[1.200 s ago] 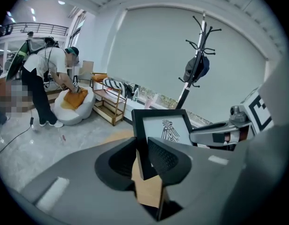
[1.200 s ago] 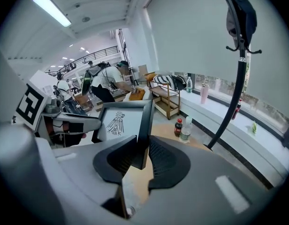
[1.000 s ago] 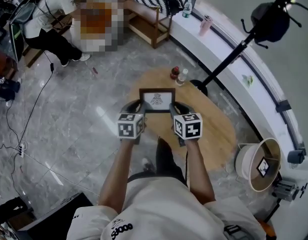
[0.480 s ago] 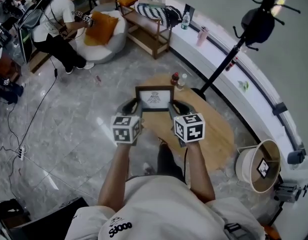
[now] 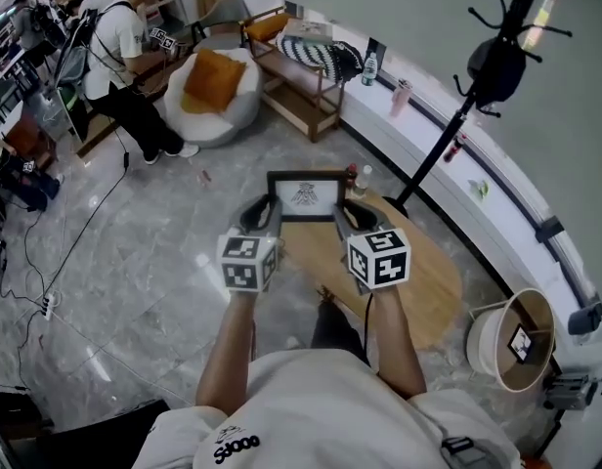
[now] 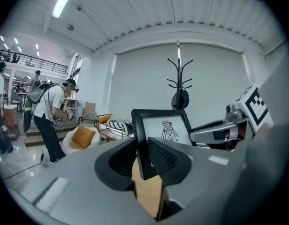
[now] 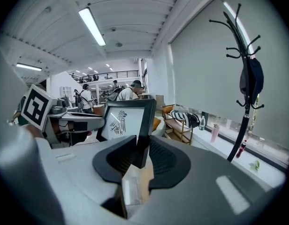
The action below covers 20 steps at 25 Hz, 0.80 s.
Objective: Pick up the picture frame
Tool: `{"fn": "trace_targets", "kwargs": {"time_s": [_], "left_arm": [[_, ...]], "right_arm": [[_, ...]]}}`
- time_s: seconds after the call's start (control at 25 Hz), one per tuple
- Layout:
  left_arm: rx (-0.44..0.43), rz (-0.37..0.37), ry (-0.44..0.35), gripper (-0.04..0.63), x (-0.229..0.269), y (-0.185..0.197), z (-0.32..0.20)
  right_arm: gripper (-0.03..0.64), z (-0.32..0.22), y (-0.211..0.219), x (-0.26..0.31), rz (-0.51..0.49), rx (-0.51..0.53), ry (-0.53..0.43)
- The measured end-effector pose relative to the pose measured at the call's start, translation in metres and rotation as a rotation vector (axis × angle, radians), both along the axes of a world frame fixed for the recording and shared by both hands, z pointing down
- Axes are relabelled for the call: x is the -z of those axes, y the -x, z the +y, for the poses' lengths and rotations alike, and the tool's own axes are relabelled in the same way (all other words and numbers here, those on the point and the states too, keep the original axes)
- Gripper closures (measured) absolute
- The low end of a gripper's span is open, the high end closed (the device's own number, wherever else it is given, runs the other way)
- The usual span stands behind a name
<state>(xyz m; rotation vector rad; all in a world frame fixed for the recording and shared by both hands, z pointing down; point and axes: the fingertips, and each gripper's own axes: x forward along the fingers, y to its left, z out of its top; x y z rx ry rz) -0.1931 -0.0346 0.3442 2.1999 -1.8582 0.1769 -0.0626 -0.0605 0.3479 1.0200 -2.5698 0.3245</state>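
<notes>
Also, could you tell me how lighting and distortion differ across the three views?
Head view: even light, pale glare streaks on the marble floor. Left gripper view: strong fisheye, black corners, picture frame sharp. Right gripper view: same fisheye; the coat stand bows.

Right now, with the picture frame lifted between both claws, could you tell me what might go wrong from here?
1. The left claw and right claw each pinch only a narrow side edge of the picture frame. If the hands drift apart or twist unevenly, it could slip out.
2. Two small bottles stand on the wooden table just beyond the frame, and a low forward swing might topple them.
</notes>
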Motion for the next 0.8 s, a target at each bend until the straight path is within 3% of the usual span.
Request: {"fn": "trace_targets", "kwargs": {"time_s": [0.8], "left_arm": [[0.035,-0.087,-0.221,0.508,0.107,-0.004,0.043]], "right_arm": [[0.526,0.039,-0.004,0.103,-0.083,0.076,-0.196]]}}
